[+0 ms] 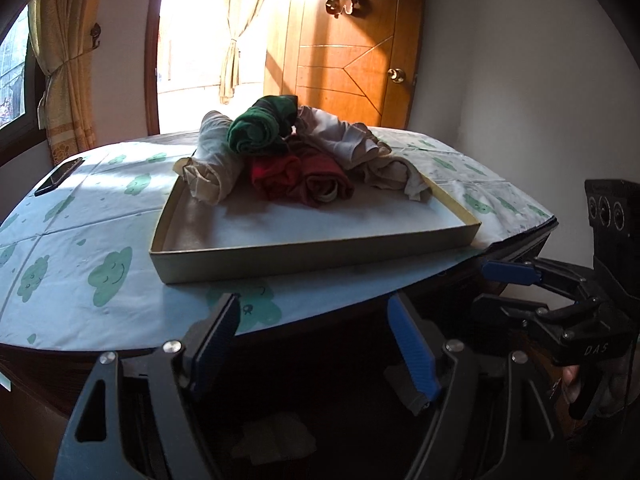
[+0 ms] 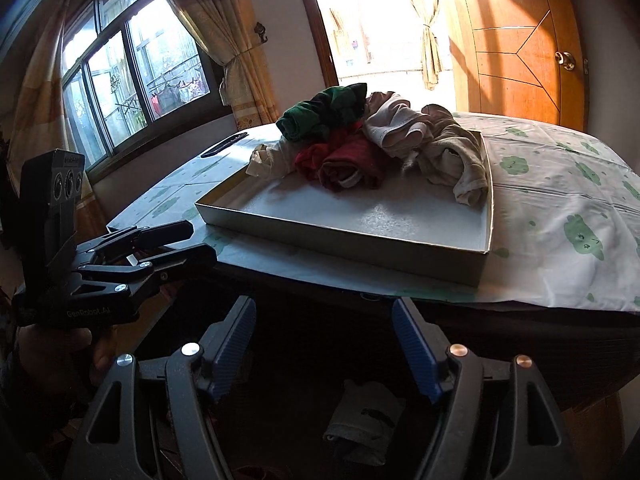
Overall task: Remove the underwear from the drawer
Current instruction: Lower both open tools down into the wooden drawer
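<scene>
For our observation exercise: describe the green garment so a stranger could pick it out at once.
Find the table with the cloud-print cover, then the shallow tray on it. A pile of rolled clothes sits at the tray's far end; the green roll lies on top, the only green piece, above the red rolls.

Sunlight pours through a doorway (image 1: pixel 200 32) left of the wooden door (image 1: pixel 344 60). Tied curtains (image 2: pixel 236 52) hang left of that door, beside a window (image 2: pixel 132 76). Right of it, a plain wall (image 1: pixel 500 60).
</scene>
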Motion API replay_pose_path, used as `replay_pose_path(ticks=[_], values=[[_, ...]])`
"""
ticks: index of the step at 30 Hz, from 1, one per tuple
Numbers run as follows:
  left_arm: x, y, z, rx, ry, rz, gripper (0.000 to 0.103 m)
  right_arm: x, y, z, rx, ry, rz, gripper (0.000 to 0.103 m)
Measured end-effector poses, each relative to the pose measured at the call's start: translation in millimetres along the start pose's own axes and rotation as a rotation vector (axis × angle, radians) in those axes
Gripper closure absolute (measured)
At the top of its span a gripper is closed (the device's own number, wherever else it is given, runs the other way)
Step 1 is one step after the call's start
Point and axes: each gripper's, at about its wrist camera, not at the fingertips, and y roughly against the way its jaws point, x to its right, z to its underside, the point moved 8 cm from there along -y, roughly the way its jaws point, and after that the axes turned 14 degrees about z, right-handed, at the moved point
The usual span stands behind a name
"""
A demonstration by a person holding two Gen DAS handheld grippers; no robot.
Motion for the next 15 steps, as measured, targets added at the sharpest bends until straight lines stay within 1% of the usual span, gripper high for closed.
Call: replay_pose_path(ticks=[5,12,15], values=[[-3.3,2.8,24.7,-0.042,-0.040,-0.040,0.026,7.5,-3.7,22.9,-0.042,-0.010,0.010,0.030],[-18.1,-1.3,51.2,-0.099,-0.013,-0.057,0.026,12.7,-10.9,46.3,-0.078,0.001,0.038,0.030],[-25.4,-6.5,61.7,-0.140,-0.017,-0.076,0.026,11.9,-16.8,54.4,-0.101,0.026,0.052,0.030]])
